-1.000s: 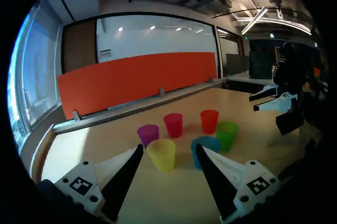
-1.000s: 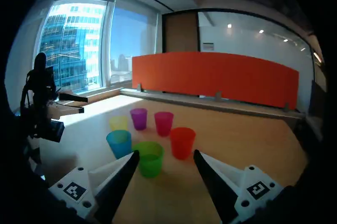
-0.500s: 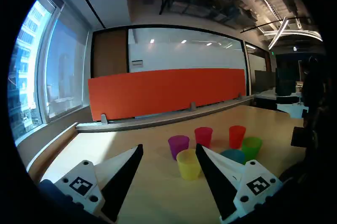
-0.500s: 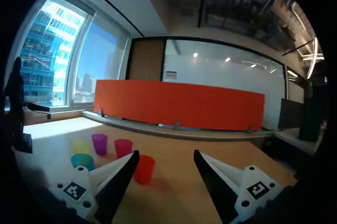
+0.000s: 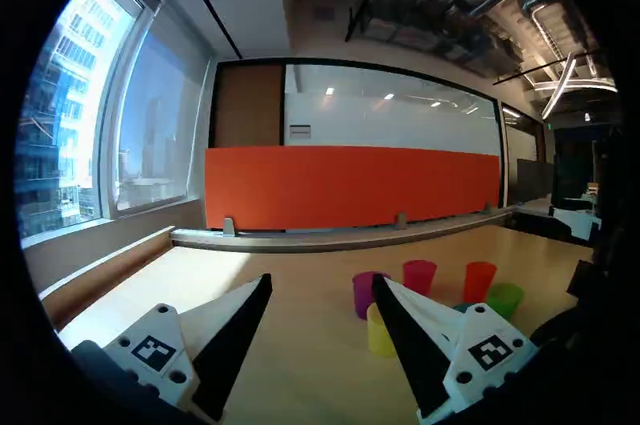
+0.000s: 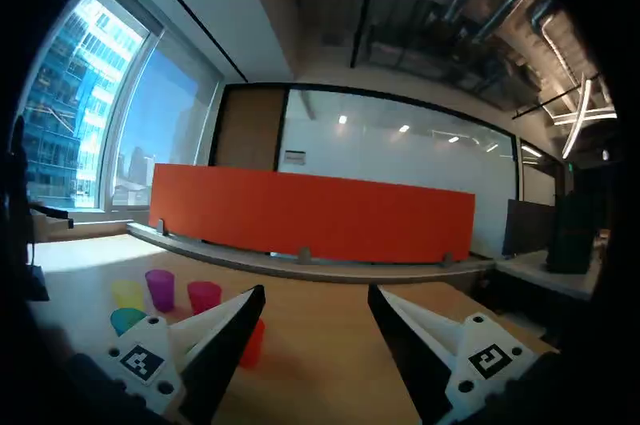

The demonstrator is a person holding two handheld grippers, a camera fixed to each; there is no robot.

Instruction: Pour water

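Observation:
Several small plastic cups stand close together on a wooden table (image 5: 312, 321). In the left gripper view I see a purple cup (image 5: 365, 293), a pink cup (image 5: 419, 276), a red cup (image 5: 479, 281), a green cup (image 5: 506, 299) and a yellow cup (image 5: 378, 331), the yellow one partly behind my right finger. My left gripper (image 5: 320, 285) is open and holds nothing. In the right gripper view the cups sit low on the left: yellow cup (image 6: 126, 294), purple cup (image 6: 160, 290), pink cup (image 6: 203, 297), teal cup (image 6: 126, 319), red cup (image 6: 253, 342). My right gripper (image 6: 314, 293) is open and holds nothing.
An orange divider panel (image 5: 352, 186) runs along the table's far edge on a grey rail (image 5: 320, 242). Large windows (image 5: 72, 137) line the left side. A dark shape with part of the other gripper (image 6: 32, 249) sits at the left edge of the right gripper view.
Both grippers have tilted up and turned away, so the cups slid down and off centre in both views; the left one drifted left of them, the right one to their right. Both stayed open.

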